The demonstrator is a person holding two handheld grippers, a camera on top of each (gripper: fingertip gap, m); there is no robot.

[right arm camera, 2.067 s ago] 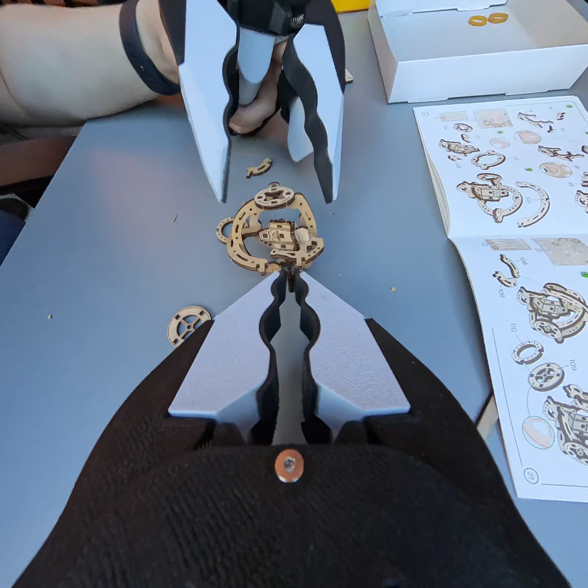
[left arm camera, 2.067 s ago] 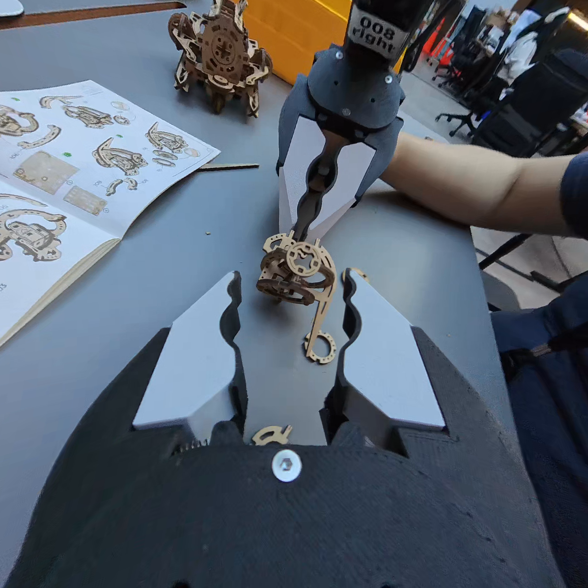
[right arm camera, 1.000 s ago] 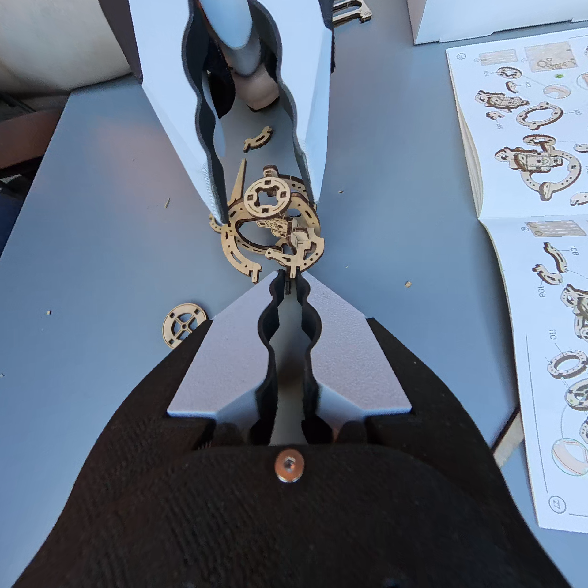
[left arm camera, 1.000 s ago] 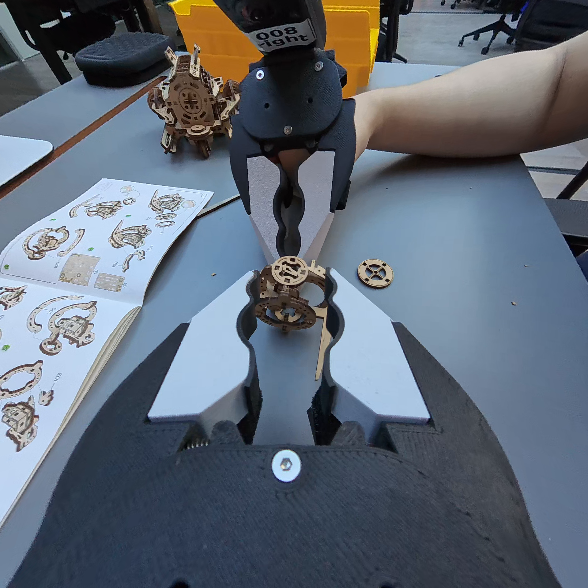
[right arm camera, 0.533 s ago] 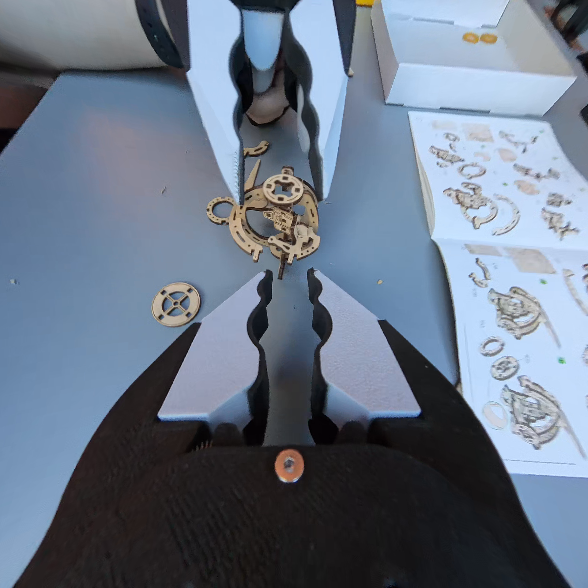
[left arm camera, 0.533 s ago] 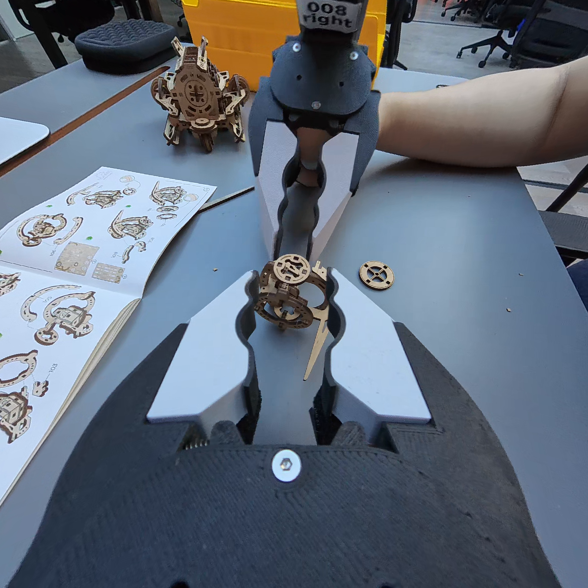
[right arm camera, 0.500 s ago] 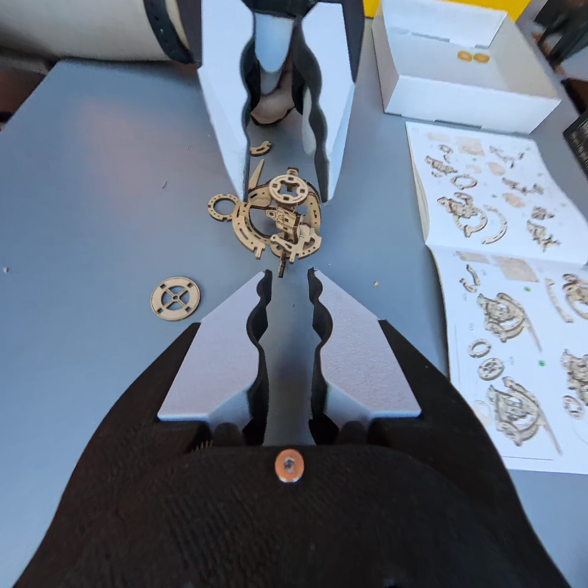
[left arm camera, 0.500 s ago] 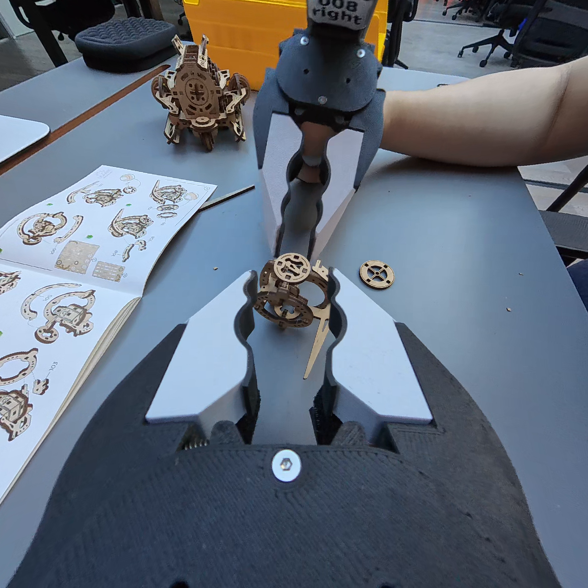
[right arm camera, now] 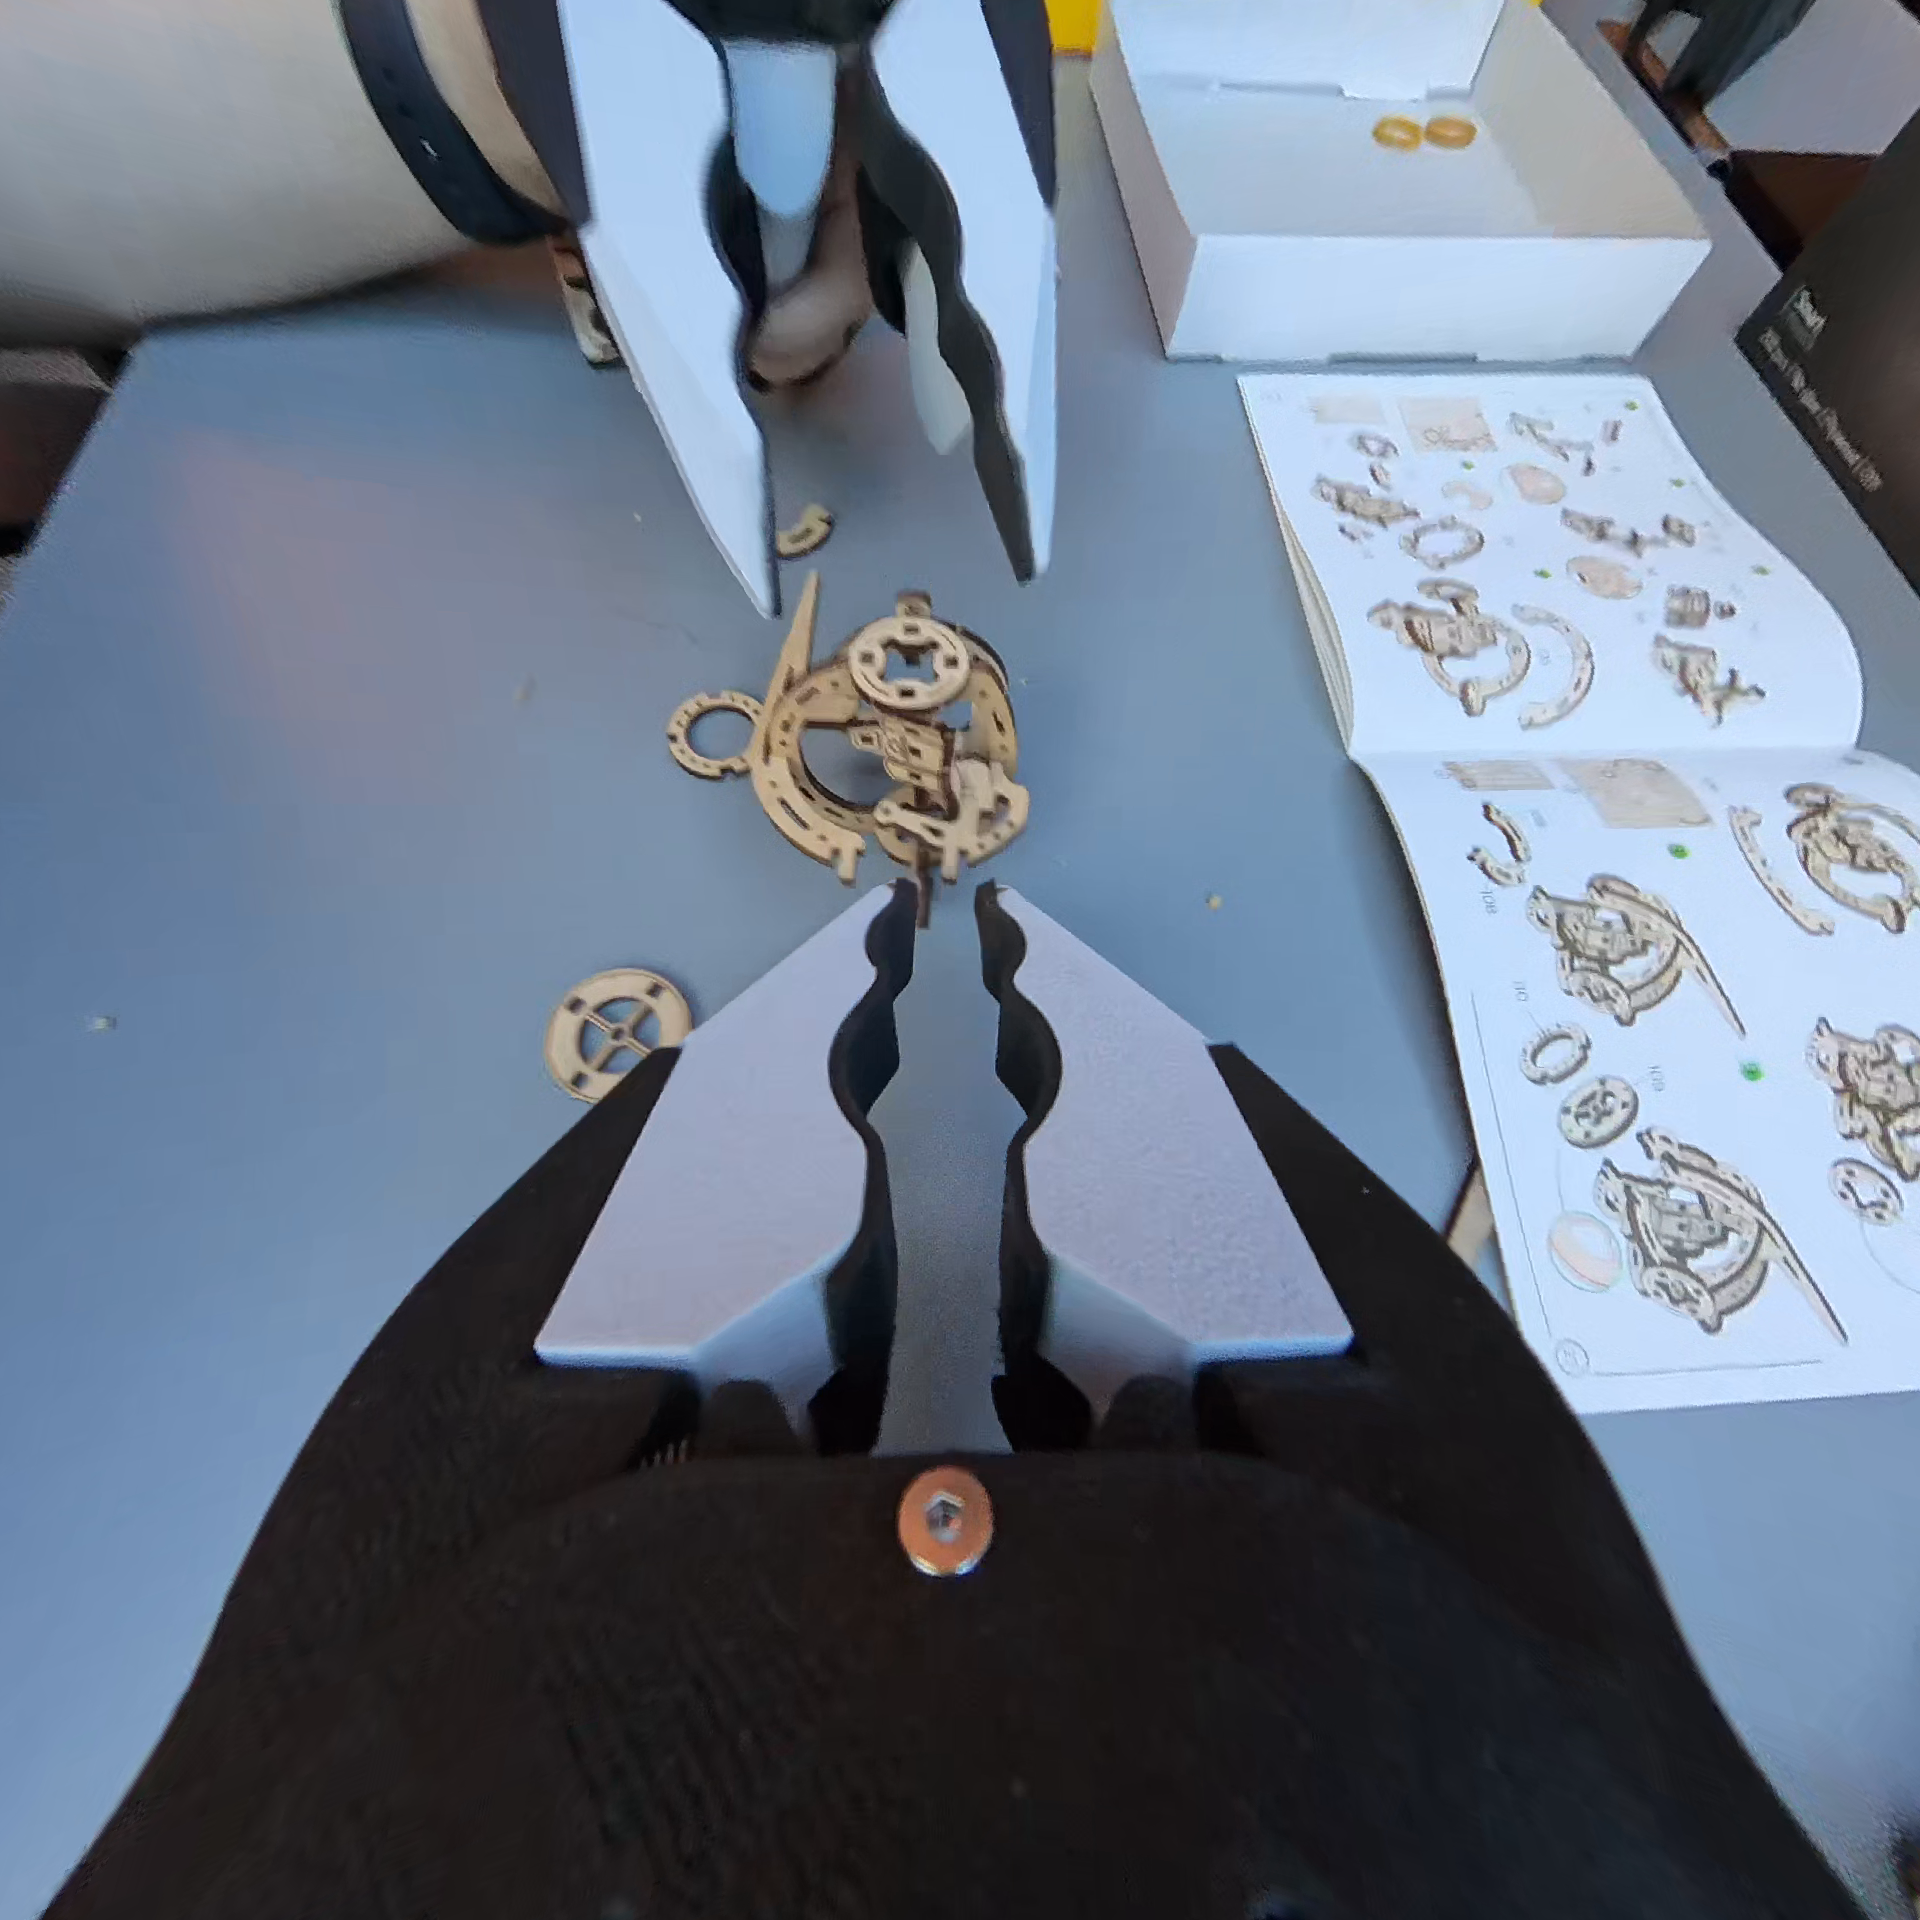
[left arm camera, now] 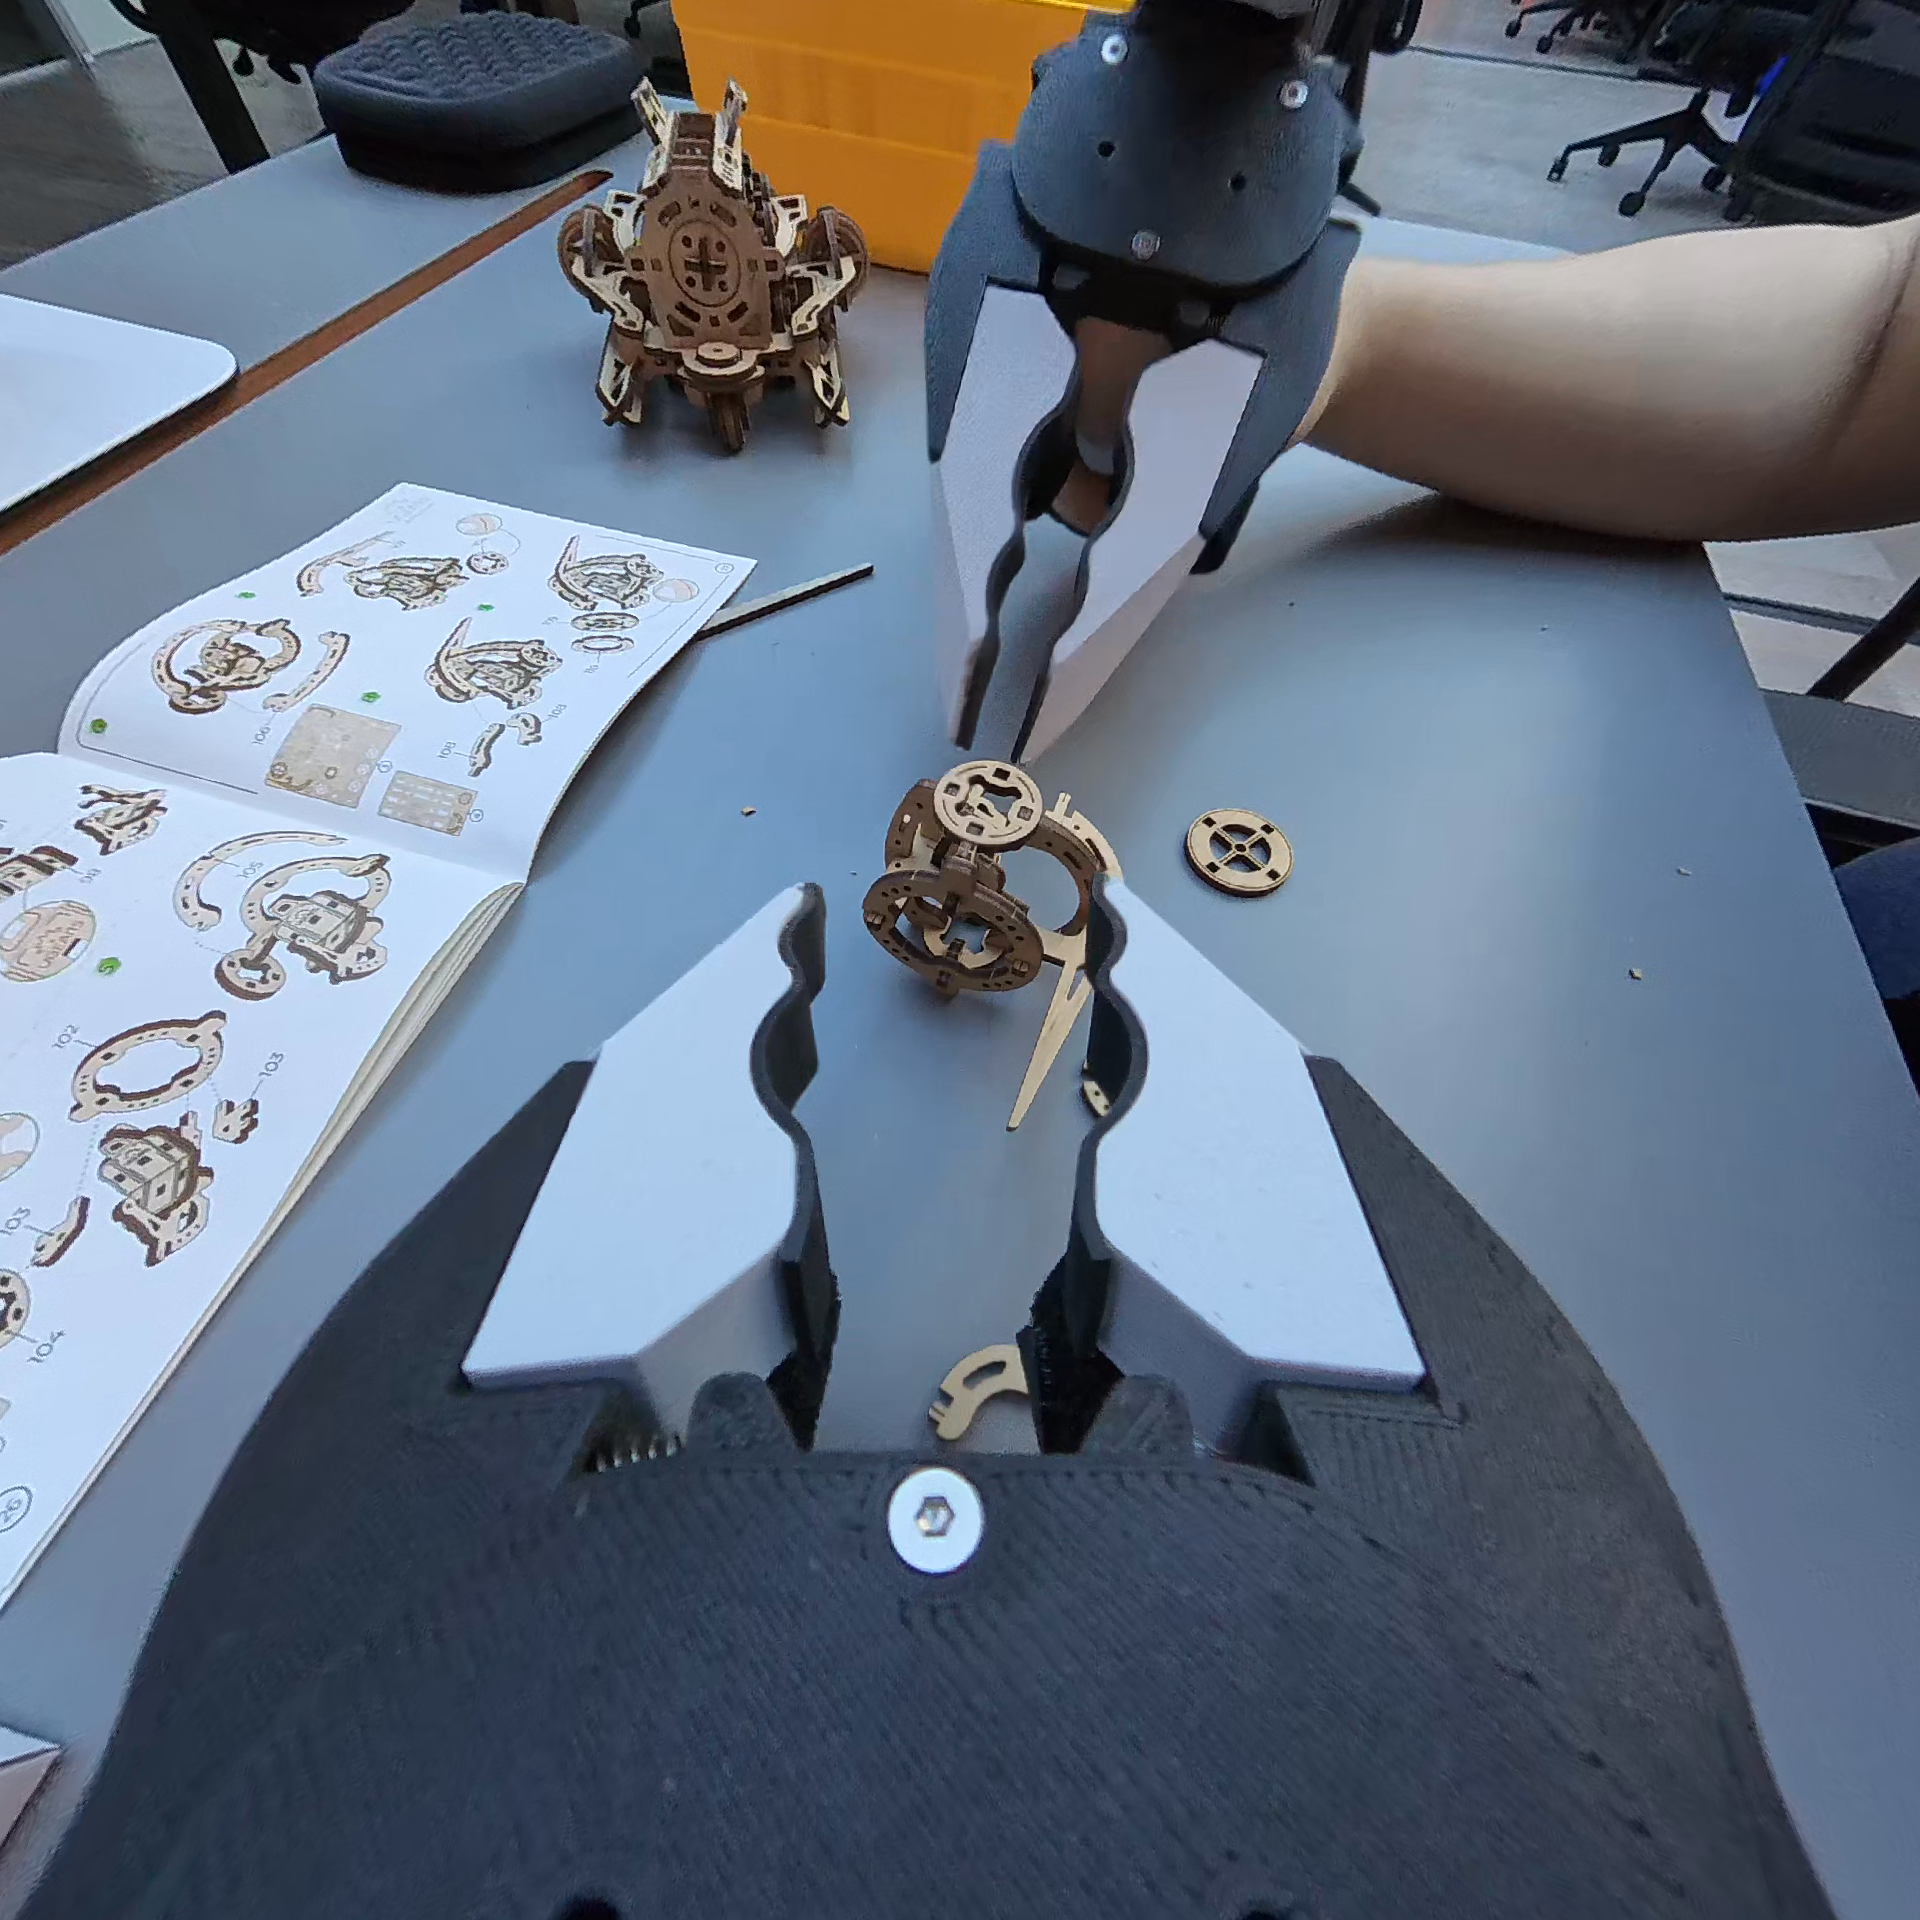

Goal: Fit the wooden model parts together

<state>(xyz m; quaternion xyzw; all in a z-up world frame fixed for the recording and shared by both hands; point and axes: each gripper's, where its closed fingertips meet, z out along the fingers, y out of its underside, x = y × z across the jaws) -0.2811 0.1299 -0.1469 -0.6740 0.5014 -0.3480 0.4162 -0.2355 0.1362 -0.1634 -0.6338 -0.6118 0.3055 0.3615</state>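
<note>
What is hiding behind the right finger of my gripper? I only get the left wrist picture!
Observer: The right wrist view shows a small wooden ring part lying flat on the table, right against the half-built model. I cannot tell whether the two are joined.
Operator: Where do the spare bits live? I see no box.
Observer: An open white box stands past the far end of the instruction booklet, with two yellow rings inside it.
</note>
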